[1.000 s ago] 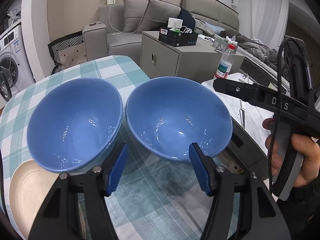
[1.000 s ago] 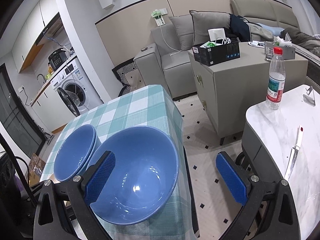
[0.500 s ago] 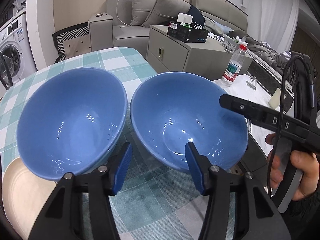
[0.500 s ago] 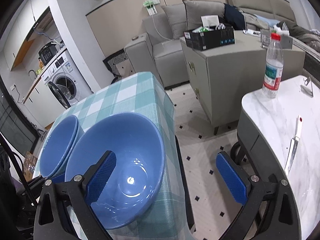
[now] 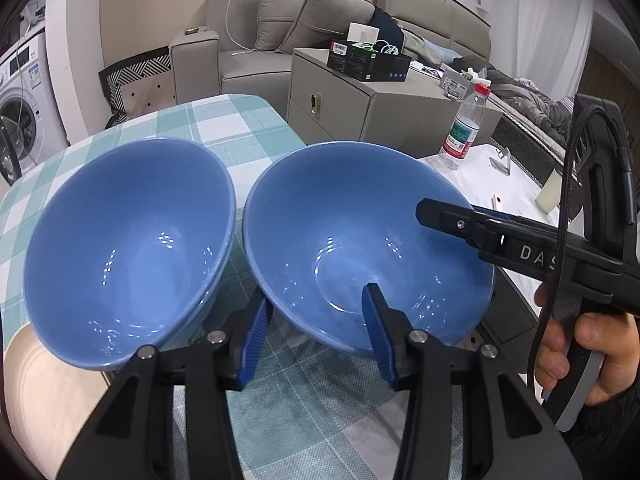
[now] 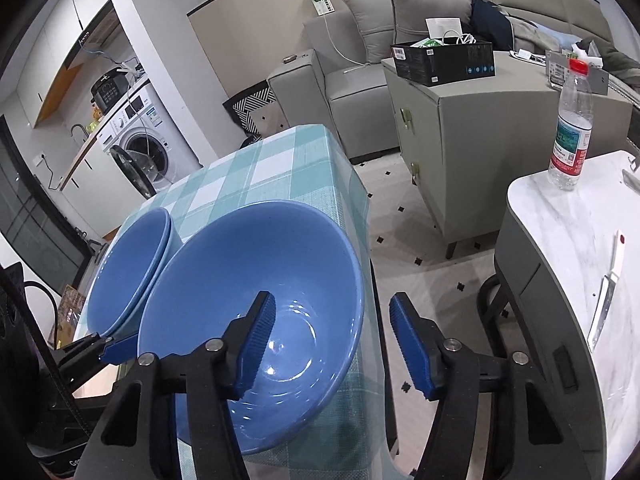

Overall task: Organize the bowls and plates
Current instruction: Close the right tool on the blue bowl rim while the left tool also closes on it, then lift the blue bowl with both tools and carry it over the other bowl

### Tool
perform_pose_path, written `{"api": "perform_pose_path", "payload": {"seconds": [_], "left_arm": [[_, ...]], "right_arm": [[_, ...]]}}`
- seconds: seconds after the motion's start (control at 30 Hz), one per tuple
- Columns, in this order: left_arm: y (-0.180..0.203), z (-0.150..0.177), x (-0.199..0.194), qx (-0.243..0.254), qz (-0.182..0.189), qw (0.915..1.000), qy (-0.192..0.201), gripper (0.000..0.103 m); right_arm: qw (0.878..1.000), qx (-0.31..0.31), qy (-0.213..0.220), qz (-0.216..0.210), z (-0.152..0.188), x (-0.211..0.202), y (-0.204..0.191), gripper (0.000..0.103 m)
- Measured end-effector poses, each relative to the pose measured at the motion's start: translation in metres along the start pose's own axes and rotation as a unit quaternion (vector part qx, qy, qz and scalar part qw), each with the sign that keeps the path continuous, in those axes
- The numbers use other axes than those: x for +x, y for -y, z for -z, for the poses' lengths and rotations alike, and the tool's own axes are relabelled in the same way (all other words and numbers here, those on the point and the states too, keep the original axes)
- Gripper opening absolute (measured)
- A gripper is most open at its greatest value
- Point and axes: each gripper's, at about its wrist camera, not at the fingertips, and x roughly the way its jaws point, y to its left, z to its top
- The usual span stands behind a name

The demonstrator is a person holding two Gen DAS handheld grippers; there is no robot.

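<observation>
A single blue bowl (image 5: 360,240) (image 6: 256,280) stands on the teal checked tablecloth (image 5: 224,128), next to a stack of blue bowls (image 5: 128,240) (image 6: 132,264). My left gripper (image 5: 316,304) straddles the single bowl's near rim, one pad outside and one inside. Its jaws are closing, with a gap still showing on both sides of the wall. My right gripper (image 6: 331,302) straddles the same bowl's right rim, left pad inside and right pad outside. Its jaws are closing too and do not touch the wall. A hand (image 5: 588,344) holds its grip.
A beige plate (image 5: 36,392) lies at the near left under the stack's edge. The single bowl sits close to the table's right edge. To the right is a white marble table (image 6: 568,240) with a water bottle (image 6: 570,128) and a knife (image 6: 606,304). A grey cabinet (image 5: 360,108) stands behind.
My right gripper's jaws have closed in from wide open and its left pad now sits inside the bowl. My left gripper's jaws have narrowed around the near rim.
</observation>
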Motion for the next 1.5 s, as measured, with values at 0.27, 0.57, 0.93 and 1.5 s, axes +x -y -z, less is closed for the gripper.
{"api": "perform_pose_path", "payload": {"seconds": [0.27, 0.57, 0.93, 1.5], "left_arm": [[0.002, -0.001, -0.001, 0.008, -0.008, 0.9999, 0.005, 0.038], [0.000, -0.001, 0.003, 0.008, -0.017, 0.9998, -0.002, 0.037], [-0.001, -0.003, 0.002, 0.013, -0.025, 0.9996, 0.000, 0.037], [0.009, -0.012, -0.014, 0.033, -0.018, 0.9992, 0.013, 0.037]], "right_arm": [[1.000, -0.016, 0.000, 0.005, 0.002, -0.001, -0.006, 0.043], [1.000, -0.014, 0.014, 0.011, -0.001, -0.005, -0.004, 0.026], [0.999, -0.018, 0.025, 0.012, -0.002, -0.011, -0.008, 0.023], [0.998, -0.015, 0.053, 0.018, -0.007, -0.034, -0.005, 0.023]]}}
